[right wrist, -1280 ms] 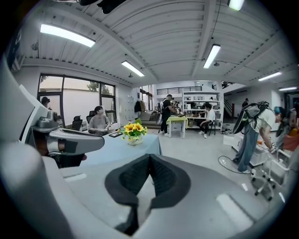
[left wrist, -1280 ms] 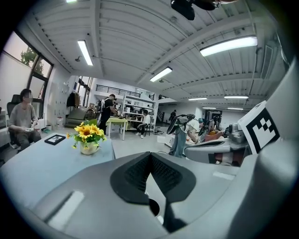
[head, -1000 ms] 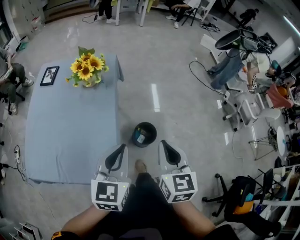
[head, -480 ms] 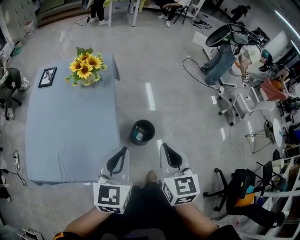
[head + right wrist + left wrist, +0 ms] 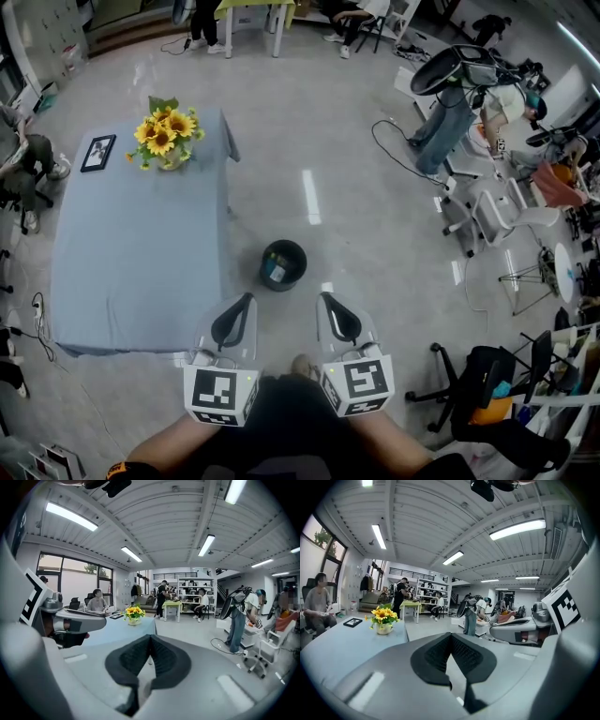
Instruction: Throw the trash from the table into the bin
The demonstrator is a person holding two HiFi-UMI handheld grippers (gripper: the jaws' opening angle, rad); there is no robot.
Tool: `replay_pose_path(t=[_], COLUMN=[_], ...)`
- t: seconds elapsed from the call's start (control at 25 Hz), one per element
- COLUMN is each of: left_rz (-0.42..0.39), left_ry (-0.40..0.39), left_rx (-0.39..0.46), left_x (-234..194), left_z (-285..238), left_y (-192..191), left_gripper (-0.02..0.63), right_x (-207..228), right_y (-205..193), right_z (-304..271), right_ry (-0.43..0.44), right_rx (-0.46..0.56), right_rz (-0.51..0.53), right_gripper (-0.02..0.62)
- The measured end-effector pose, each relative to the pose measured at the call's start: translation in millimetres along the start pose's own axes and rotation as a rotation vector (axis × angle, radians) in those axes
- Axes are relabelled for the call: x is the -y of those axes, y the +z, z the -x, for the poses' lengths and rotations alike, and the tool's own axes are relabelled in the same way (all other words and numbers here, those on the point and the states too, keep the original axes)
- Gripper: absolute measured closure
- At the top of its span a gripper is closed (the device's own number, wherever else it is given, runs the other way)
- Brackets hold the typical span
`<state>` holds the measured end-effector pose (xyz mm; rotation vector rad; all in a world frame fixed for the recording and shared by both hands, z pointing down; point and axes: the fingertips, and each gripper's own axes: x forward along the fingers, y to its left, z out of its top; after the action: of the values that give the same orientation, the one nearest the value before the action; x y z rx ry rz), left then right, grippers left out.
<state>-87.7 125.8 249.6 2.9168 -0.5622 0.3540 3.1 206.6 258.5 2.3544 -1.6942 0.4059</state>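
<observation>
A black bin (image 5: 283, 265) stands on the floor beside the table (image 5: 131, 272), which wears a blue cloth; something bluish lies inside the bin. No trash shows on the cloth. My left gripper (image 5: 246, 299) and right gripper (image 5: 323, 299) hover side by side just short of the bin, close to the person's body. Both are shut with nothing between the pads. In the left gripper view the left gripper (image 5: 451, 635) points past the table (image 5: 342, 644). The right gripper (image 5: 150, 637) in its own view points over the floor beside the table (image 5: 126, 627).
Sunflowers in a vase (image 5: 161, 137) and a picture frame (image 5: 97, 152) sit at the table's far end. Office chairs (image 5: 492, 211), desks and people crowd the right side, and a cable (image 5: 398, 155) trails on the floor there. A person sits left of the table (image 5: 316, 603).
The grippers and the view have shifted a little together as the person stepped; the shoe between the grippers has dropped back toward the body. Both pairs of jaws stayed shut.
</observation>
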Motion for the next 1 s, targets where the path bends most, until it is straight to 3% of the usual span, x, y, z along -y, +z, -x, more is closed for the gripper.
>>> replay_pose_path(t=[0.72,1.0], left_rz=[-0.009,-0.035], left_ry=[0.152,0.144], left_rx=[-0.032,-0.044], left_x=[125.0,147.9], left_z=[6.1,3.4], left_y=[-16.8,-25.7], left_gripper=[0.598,0.598], right_x=[84.3,98.4], right_y=[-41.0,-52.1], right_z=[77.9,94.8], right_ry=[0.148,0.156], right_rx=[0.007,0.01], right_rz=[0.004,-0.002], right_gripper=[0.597,0.597])
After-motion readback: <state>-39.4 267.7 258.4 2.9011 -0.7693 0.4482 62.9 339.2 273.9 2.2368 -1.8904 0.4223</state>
